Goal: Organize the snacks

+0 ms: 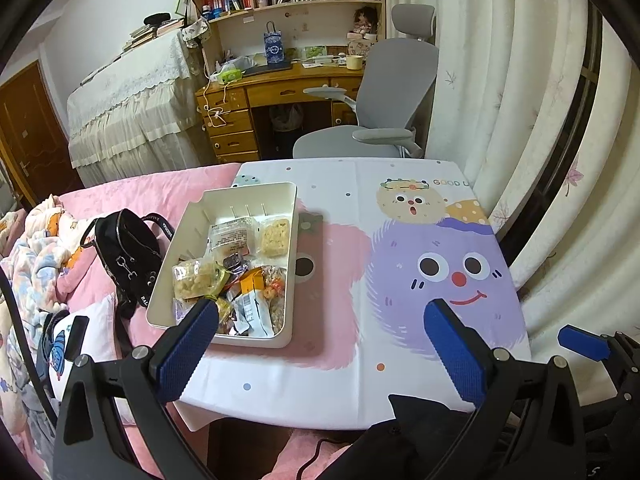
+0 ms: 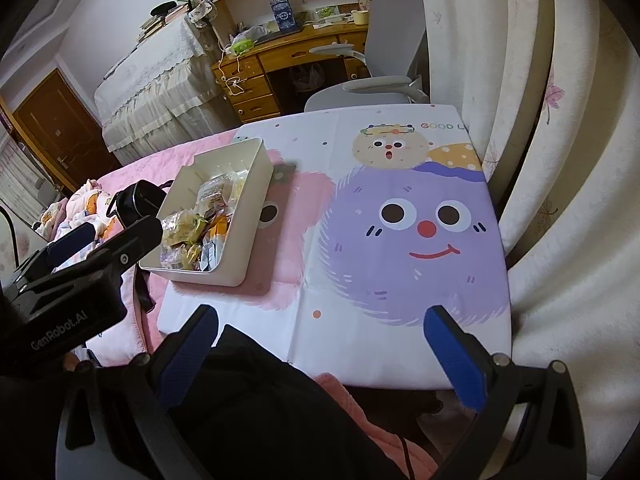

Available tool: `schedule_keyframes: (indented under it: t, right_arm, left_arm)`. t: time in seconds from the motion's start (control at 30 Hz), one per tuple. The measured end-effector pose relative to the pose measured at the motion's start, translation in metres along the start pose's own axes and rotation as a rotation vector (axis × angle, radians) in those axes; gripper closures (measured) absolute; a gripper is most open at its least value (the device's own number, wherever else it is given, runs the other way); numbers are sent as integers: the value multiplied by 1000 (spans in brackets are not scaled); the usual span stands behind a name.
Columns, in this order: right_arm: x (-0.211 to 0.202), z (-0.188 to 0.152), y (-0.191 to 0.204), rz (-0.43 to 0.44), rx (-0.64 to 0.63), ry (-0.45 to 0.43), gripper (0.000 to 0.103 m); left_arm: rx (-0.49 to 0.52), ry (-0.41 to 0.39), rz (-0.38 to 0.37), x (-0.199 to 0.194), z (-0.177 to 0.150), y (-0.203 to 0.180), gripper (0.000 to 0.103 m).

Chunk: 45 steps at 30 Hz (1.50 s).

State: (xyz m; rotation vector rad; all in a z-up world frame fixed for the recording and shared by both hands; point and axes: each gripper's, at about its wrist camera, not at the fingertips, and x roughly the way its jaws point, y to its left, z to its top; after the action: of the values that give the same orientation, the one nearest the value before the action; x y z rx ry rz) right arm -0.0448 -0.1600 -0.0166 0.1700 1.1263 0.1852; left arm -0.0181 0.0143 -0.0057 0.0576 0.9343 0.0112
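The white tray [image 1: 248, 192] stuffed with snacks [image 1: 232, 264] sits on the cartoon tablecloth [image 1: 400, 248]. A black handbag [image 1: 124, 256] lies just left of it. Both the left gripper [image 1: 320, 316] and right gripper [image 2: 322, 320] gape wide, holding nothing.

A white rectangular bin [image 1: 292, 240] lies flat on the cartoon tablecloth's [image 1: 400, 380] left part, full of mixed wrapped snacks [image 1: 236, 276], with a pale rice cracker [image 1: 275, 236] at the far end.
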Motion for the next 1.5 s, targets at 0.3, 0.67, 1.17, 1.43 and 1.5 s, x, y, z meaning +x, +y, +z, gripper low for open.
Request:
schedule_keyframes:
  t: [0.3, 0.67, 1.17, 1.43, 1.5]
  right_arm:
    - [6, 0, 2, 1, -1, 16, 0]
    - [7, -1, 0, -2, 1, 37, 0]
    - [7, -2, -2, -1, 2, 38, 0]
    - [8, -3, -3, -1, 1, 40, 0]
    - [9, -6, -3, -2, 1, 42, 0]
  left_arm:
    - [3, 16, -3, 3, -2, 2, 1]
    - [8, 29, -14, 6, -7, 1, 1]
    - [14, 34, -17, 7, -8, -3, 1]
    - [15, 35, -18, 7, -9, -2, 1]
    - [15, 35, -19, 7, -9, -2, 1]
